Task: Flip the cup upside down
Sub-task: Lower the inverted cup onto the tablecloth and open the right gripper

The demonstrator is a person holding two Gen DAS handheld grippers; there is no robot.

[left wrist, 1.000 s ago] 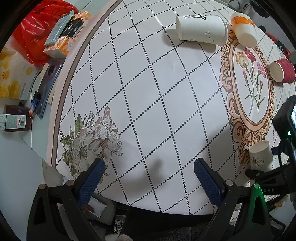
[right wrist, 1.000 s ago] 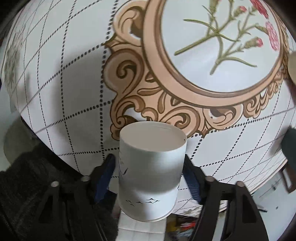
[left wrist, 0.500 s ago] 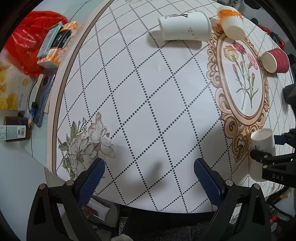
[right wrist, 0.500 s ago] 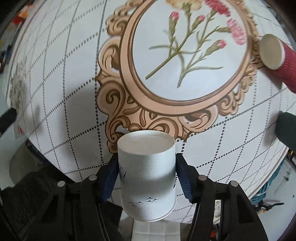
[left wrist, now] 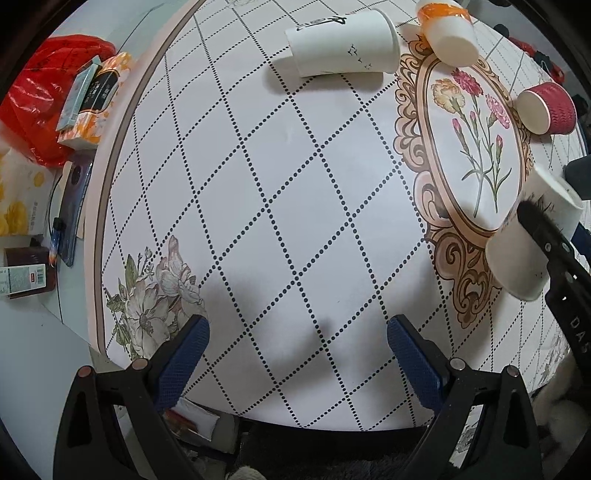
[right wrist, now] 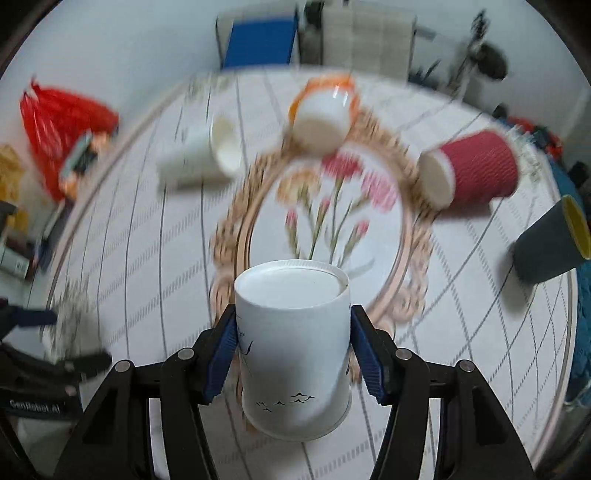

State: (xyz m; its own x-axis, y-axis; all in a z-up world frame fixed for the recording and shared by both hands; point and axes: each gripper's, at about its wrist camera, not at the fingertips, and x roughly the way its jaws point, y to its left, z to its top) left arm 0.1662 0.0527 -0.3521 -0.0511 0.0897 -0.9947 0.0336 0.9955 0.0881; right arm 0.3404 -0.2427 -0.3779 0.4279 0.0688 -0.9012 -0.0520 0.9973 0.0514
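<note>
While the right gripper [right wrist: 291,354] is clamped on the white paper cup with small black bird marks [right wrist: 293,343], its blue-padded fingers [right wrist: 221,354] press the cup wall from both sides. The cup's closed base faces forward, away from the camera, and its wider rim points back toward the gripper body. In the left wrist view the same cup [left wrist: 528,243] hangs tilted above the ornate brown frame printed on the round worktop [left wrist: 295,184], clear of the surface.

The left gripper [left wrist: 297,350] has its fingers [left wrist: 184,354] wide apart, holding nothing, over the near edge of the worktop.

Compared with 0.5 s ago, the right wrist view has swung from looking down at the worktop to looking across it; the background is motion-blurred. The cup has risen and tipped over. The left gripper is unchanged.

Lying on their sides farther off: a large white paper cup [left wrist: 343,42], an orange-banded cup [left wrist: 448,29], a red ribbed cup [left wrist: 546,107].
</note>
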